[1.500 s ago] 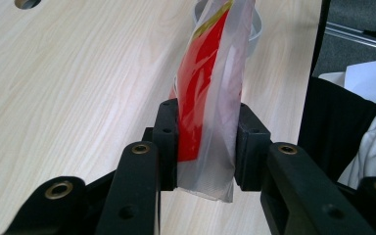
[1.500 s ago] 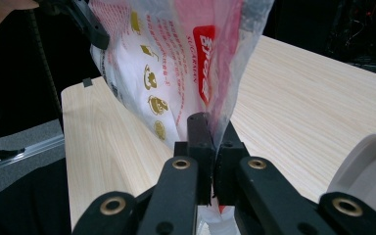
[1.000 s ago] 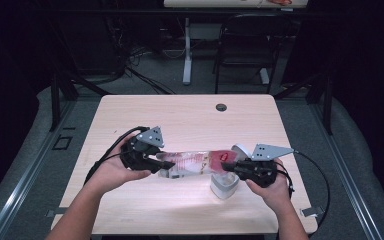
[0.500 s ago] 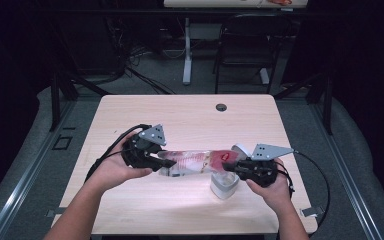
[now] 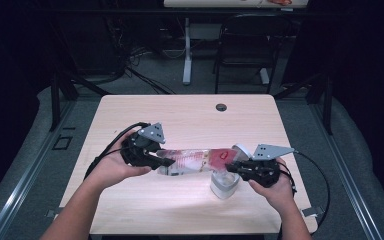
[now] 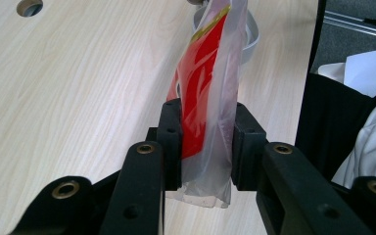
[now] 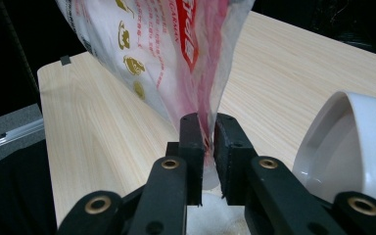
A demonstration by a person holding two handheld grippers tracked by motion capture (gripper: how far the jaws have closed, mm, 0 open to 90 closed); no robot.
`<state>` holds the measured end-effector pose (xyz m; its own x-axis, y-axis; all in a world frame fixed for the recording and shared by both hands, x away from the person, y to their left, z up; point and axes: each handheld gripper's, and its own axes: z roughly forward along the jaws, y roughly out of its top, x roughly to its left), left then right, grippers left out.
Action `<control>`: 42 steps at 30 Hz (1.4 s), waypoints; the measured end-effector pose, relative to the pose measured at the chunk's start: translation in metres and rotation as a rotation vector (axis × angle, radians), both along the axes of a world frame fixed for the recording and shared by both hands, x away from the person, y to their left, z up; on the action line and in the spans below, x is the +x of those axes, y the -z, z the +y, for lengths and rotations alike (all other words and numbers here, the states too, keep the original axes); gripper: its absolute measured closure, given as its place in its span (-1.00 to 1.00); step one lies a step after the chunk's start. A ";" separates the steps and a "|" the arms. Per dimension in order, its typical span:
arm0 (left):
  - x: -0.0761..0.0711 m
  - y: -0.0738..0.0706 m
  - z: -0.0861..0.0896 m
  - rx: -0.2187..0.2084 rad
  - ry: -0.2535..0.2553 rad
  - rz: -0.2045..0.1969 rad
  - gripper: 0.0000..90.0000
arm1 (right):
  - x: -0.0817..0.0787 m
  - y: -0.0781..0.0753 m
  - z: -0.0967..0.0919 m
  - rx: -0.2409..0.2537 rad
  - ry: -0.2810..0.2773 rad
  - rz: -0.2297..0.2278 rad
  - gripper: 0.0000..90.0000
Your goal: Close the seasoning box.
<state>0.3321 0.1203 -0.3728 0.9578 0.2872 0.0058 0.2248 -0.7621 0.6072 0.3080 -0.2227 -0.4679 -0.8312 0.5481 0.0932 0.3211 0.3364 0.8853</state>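
Observation:
A clear plastic bag with red print hangs stretched between my two grippers above the table. My left gripper is shut on one end, and the pads squeeze the bag in the left gripper view. My right gripper pinches the other end; its jaws have just opened slightly, but the bag stays clamped between them. A white cup stands on the table just below the right end of the bag, with its rim beside my right jaws.
A round cable hole sits near the table's far edge. Cables trail from both grippers over the table's sides. A chair and a desk leg stand on the floor beyond the table.

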 end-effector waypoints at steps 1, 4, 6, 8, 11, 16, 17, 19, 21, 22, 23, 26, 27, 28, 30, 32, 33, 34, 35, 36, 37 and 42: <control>0.000 0.000 0.000 0.001 0.002 0.000 0.59 | 0.000 0.000 0.000 0.004 -0.002 0.000 0.88; 0.001 0.000 0.000 -0.006 0.003 0.011 0.60 | 0.000 0.001 0.000 -0.003 -0.001 -0.004 0.92; 0.001 -0.001 -0.001 -0.004 0.005 0.012 0.60 | 0.000 0.001 0.000 -0.002 -0.002 -0.005 0.94; 0.001 -0.002 -0.002 -0.003 0.008 0.010 0.60 | 0.000 0.000 -0.001 -0.009 -0.003 -0.007 0.95; 0.000 -0.004 -0.003 0.000 0.011 0.010 0.61 | 0.000 0.001 -0.001 -0.005 -0.001 -0.006 0.96; 0.000 -0.006 -0.006 0.006 0.016 0.006 0.63 | 0.001 0.001 -0.002 -0.011 0.007 -0.005 0.96; 0.000 -0.006 -0.006 0.009 0.018 0.006 0.63 | 0.001 0.001 -0.002 -0.011 0.007 -0.005 0.96; 0.000 -0.007 -0.007 0.012 0.019 0.007 0.63 | 0.001 0.002 -0.002 -0.011 0.006 -0.004 0.96; 0.000 -0.007 -0.008 0.012 0.018 0.007 0.63 | 0.001 0.002 -0.003 -0.008 0.006 -0.002 0.96; 0.000 -0.008 -0.008 0.013 0.018 0.008 0.63 | 0.001 0.002 -0.003 -0.008 0.006 0.000 0.96; 0.000 -0.008 -0.008 0.016 0.020 0.007 0.63 | 0.001 0.002 -0.003 -0.008 0.006 0.001 0.96; 0.001 -0.009 -0.009 0.021 0.017 0.010 0.63 | 0.001 0.002 -0.003 -0.003 0.006 0.003 0.96; 0.000 -0.010 -0.009 0.023 0.016 0.008 0.63 | 0.001 0.002 -0.003 -0.002 0.006 0.004 0.96; 0.000 -0.011 -0.010 0.027 0.019 0.005 0.63 | 0.001 0.003 -0.003 0.000 0.005 0.005 0.96; 0.000 -0.012 -0.010 0.028 0.018 0.003 0.63 | 0.001 0.003 -0.003 0.001 0.001 0.008 0.97; 0.000 -0.013 -0.011 0.033 0.020 0.002 0.63 | 0.001 0.004 -0.003 0.002 0.000 0.009 0.97; 0.000 -0.013 -0.011 0.033 0.020 0.003 0.63 | 0.001 0.004 -0.003 0.002 -0.001 0.011 0.97; 0.000 -0.013 -0.011 0.033 0.020 0.003 0.63 | 0.001 0.004 -0.002 0.002 0.002 0.011 0.97; 0.000 -0.014 -0.012 0.032 0.020 0.002 0.63 | 0.001 0.004 -0.002 0.001 0.001 0.011 0.97; 0.000 -0.014 -0.012 0.033 0.022 0.004 0.63 | 0.001 0.004 -0.002 0.004 0.002 0.012 0.97; 0.000 -0.015 -0.012 0.035 0.023 0.006 0.63 | 0.001 0.004 -0.002 0.001 0.000 0.012 0.97; 0.000 -0.017 -0.015 0.037 0.026 0.000 0.63 | 0.002 0.005 -0.002 -0.003 0.000 0.014 0.98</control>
<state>0.3326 0.1058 -0.3557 0.9651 0.2614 0.0155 0.2046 -0.7897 0.5784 0.3095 -0.2246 -0.4733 -0.8298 0.5484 0.1030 0.3334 0.3392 0.8797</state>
